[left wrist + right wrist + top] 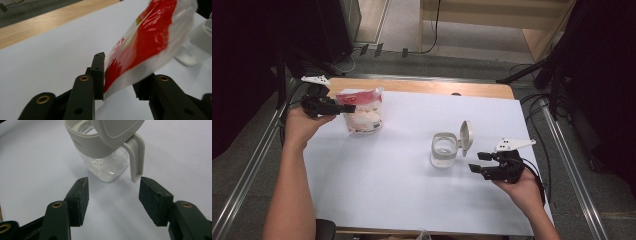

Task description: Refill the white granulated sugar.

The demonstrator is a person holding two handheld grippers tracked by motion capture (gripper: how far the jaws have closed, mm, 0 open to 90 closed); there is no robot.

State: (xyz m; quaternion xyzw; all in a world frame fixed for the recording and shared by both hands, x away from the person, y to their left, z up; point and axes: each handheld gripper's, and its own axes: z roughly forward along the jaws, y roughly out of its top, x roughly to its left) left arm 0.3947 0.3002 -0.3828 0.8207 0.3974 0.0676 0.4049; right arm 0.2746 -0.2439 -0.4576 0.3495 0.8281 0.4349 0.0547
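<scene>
Your left gripper (343, 107) pinches the red pouch's (362, 111) top edge — the lidded jar (444, 149) sits rightward, before your right gripper's (478, 161) parted, empty jaws.

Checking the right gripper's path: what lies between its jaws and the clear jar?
Bare white table cover, in the right gripper view, between right gripper and clear jar.

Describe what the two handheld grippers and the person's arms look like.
Both the left gripper and the right gripper are black, with linked arms pinned by brass-coloured rivets. Their fingers end in flat, rectangular black pads with a rough, speckled face. A white three-cornered plate sits on top of the right one, and a black cable trails from it. Both forearms are bare, no sleeves showing.
</scene>
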